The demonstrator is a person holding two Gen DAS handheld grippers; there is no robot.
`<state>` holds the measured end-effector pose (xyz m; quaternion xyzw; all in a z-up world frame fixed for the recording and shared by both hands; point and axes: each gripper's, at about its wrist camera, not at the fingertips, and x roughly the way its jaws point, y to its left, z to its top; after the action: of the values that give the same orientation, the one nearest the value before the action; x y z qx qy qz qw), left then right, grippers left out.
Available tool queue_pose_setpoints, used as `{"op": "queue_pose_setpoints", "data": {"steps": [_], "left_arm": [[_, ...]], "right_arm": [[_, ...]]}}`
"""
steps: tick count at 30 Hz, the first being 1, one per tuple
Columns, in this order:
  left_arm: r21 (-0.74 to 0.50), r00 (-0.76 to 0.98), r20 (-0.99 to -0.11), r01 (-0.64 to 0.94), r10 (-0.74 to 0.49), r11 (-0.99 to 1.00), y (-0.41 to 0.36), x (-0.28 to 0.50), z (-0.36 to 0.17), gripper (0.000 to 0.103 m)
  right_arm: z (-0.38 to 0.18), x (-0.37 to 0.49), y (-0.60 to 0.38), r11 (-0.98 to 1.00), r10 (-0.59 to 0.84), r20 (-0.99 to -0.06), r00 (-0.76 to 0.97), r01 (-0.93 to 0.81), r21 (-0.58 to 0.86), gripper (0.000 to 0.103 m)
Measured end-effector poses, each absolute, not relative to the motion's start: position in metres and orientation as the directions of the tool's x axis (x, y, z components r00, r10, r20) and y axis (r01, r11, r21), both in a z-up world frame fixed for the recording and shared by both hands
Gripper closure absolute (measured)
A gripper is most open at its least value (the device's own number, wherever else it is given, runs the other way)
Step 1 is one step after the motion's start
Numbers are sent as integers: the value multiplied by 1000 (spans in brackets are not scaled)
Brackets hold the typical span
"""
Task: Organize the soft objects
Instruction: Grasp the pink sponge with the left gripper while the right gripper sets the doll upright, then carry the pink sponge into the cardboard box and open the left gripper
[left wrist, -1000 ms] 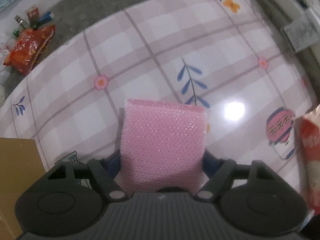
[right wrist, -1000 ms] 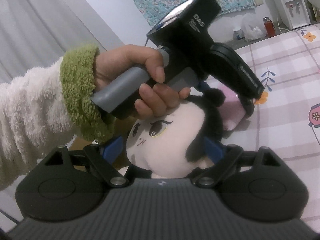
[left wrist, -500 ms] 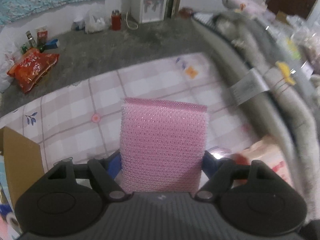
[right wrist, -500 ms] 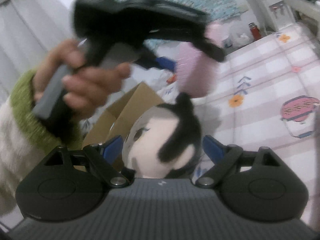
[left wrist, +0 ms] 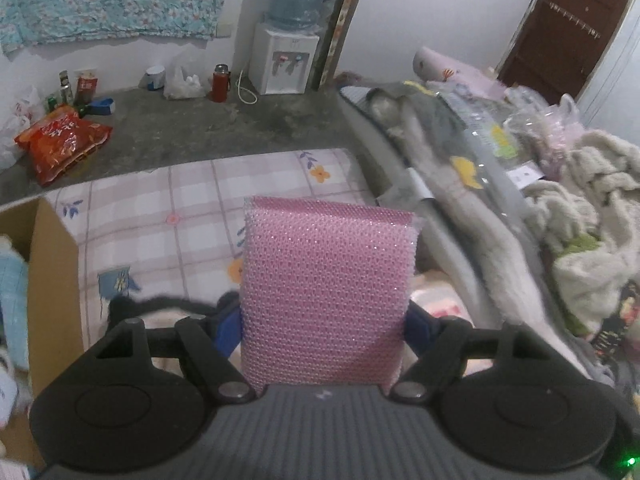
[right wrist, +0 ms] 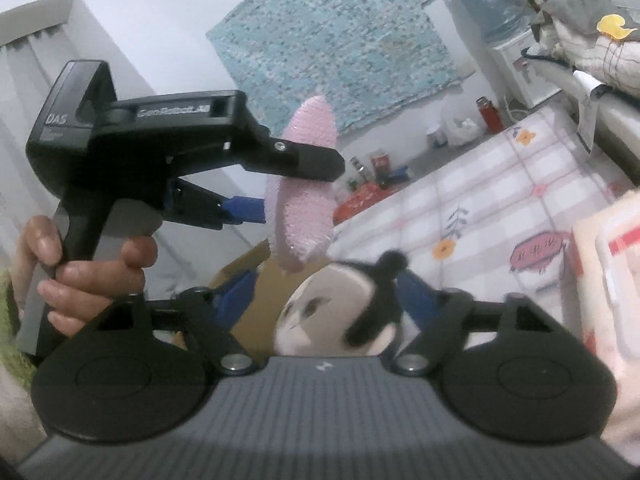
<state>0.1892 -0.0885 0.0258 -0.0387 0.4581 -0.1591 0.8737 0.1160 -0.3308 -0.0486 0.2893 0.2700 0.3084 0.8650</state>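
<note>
Holding one pink sponge [left wrist: 326, 300] in left gripper [left wrist: 322, 320], frame centre | right gripper [right wrist: 326, 300] jaws just been closing, gripping one plush doll [right wrist: 340, 312], lower centre | one cardboard box [left wrist: 52, 280] sitting left edge.

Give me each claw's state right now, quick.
Left claw: closed on the pink sponge.
Right claw: its jaws have just been closing, with the doll between them; grip too blurred to tell.

Left gripper [right wrist: 298, 196] body, up-left of right tongs: "DAS" on rear block, "GenRobot.AI" along side. Other print too blurred.
</note>
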Motion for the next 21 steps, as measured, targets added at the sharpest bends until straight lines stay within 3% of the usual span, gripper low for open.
{"op": "queue_pose_setpoints", "data": {"steps": [2, 6, 12, 21], "left_arm": [[-229, 540, -778, 230, -320, 946, -81, 169, 30, 23], [-269, 559, -760, 193, -331, 944, -64, 129, 40, 23], [-314, 617, -722, 111, -313, 943, -25, 72, 50, 23], [-286, 674, -716, -44, -183, 957, 22, 28, 42, 23]], "right_arm": [[-40, 100, -326, 650, 698, -304, 648, -397, 648, 50], [-17, 66, -314, 641, 728, -306, 613, -451, 621, 63], [15, 28, -291, 595, 785, -278, 553, -550, 586, 67], [35, 7, -239, 580, 814, -357, 458, -609, 541, 68]]}}
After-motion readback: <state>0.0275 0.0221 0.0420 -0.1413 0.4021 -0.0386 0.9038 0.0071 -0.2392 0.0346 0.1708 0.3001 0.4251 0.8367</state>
